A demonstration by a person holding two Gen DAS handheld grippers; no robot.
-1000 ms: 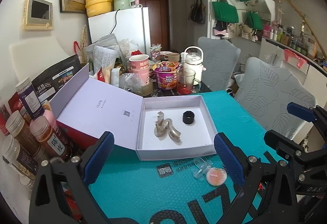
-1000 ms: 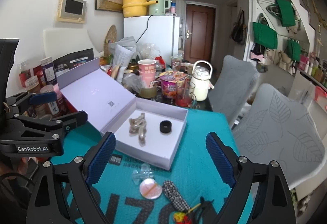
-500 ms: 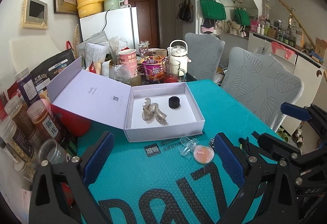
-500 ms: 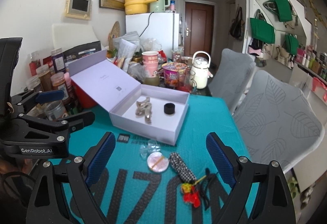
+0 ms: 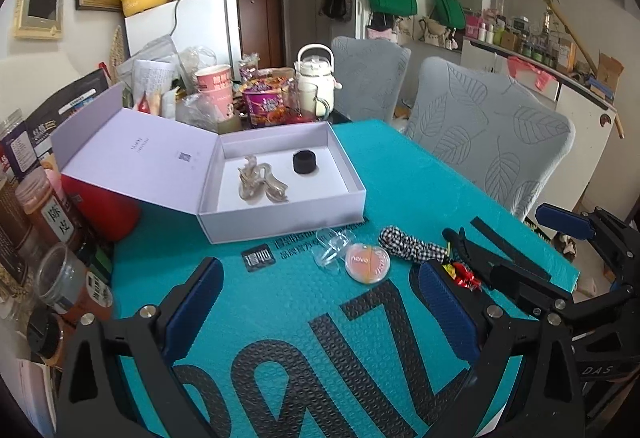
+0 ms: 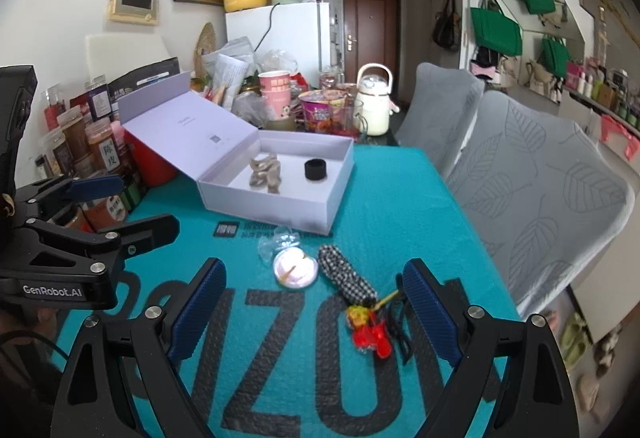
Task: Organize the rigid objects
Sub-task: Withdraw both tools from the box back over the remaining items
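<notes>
An open lavender box (image 5: 280, 222) (image 6: 272, 210) sits on the teal mat, holding beige hair claws (image 5: 260, 184) (image 6: 265, 174) and a black ring (image 5: 305, 163) (image 6: 315, 169). In front of it lie a clear plastic piece (image 5: 332, 246) (image 6: 278, 242), a round pink compact (image 5: 367, 263) (image 6: 296, 270), a black-and-white checked band (image 5: 408, 244) (image 6: 346, 274) and a red-yellow trinket (image 5: 462, 274) (image 6: 368, 330). My left gripper (image 5: 320, 298) hovers open over the mat just short of the compact. My right gripper (image 6: 314, 298) is open too, with the compact, band and trinket lying under its wide gap.
Spice jars (image 5: 48, 214) and a red container (image 5: 104, 210) crowd the left side. Cups, a noodle bowl (image 5: 266, 106) and a white kettle (image 5: 318, 82) stand behind the box. Two grey chairs (image 5: 488, 134) line the table's right edge.
Both grippers have drawn back from the box toward the near side of the mat and sunk lower. The compact, checked band and trinket have come into view. Both stay open.
</notes>
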